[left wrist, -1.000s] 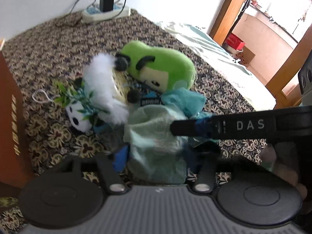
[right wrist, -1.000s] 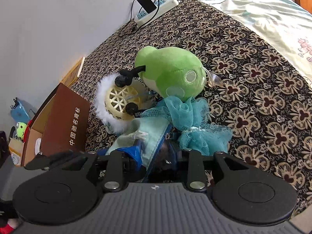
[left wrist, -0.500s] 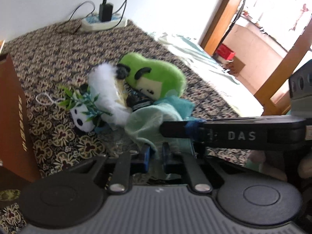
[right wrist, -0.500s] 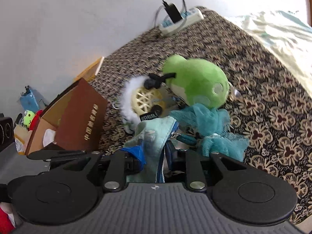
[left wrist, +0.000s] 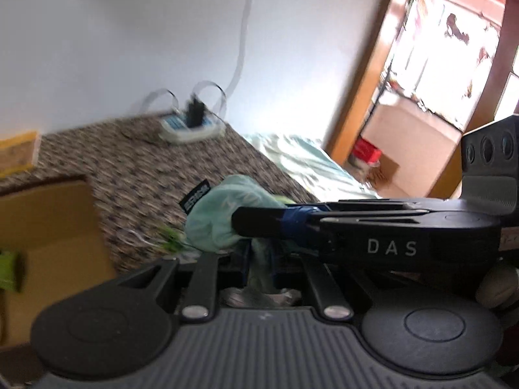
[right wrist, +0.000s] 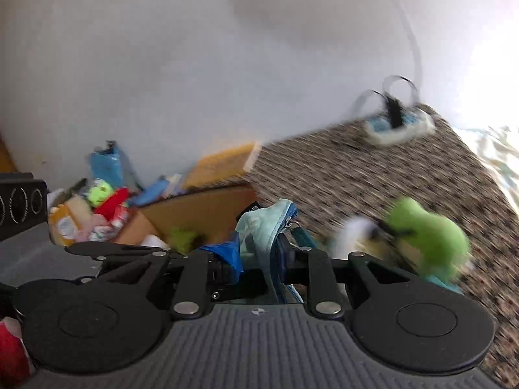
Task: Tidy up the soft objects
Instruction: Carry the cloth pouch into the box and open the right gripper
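Observation:
Both grippers are shut on one pale teal zip pouch (left wrist: 223, 217), lifted above the patterned bed cover. My left gripper (left wrist: 259, 259) pinches its lower part. My right gripper (right wrist: 259, 259) grips its zip edge (right wrist: 272, 223), and its finger crosses the left wrist view (left wrist: 259, 227). An open cardboard box (left wrist: 48, 227) sits at the left; in the right wrist view the box (right wrist: 194, 210) lies just beyond the pouch. A green plush (right wrist: 428, 236) and a white fluffy toy (right wrist: 353, 230) lie on the cover at the right.
A white power strip (left wrist: 191, 129) with a black plug lies by the wall. A pile of small colourful items (right wrist: 97, 207) sits left of the box. A pale sheet (left wrist: 305, 159) covers the bed's right side. Both views are motion-blurred.
Both grippers have lifted the pouch off the bed cover and swung left toward the cardboard box. The green plush and fluffy toy stay behind on the cover.

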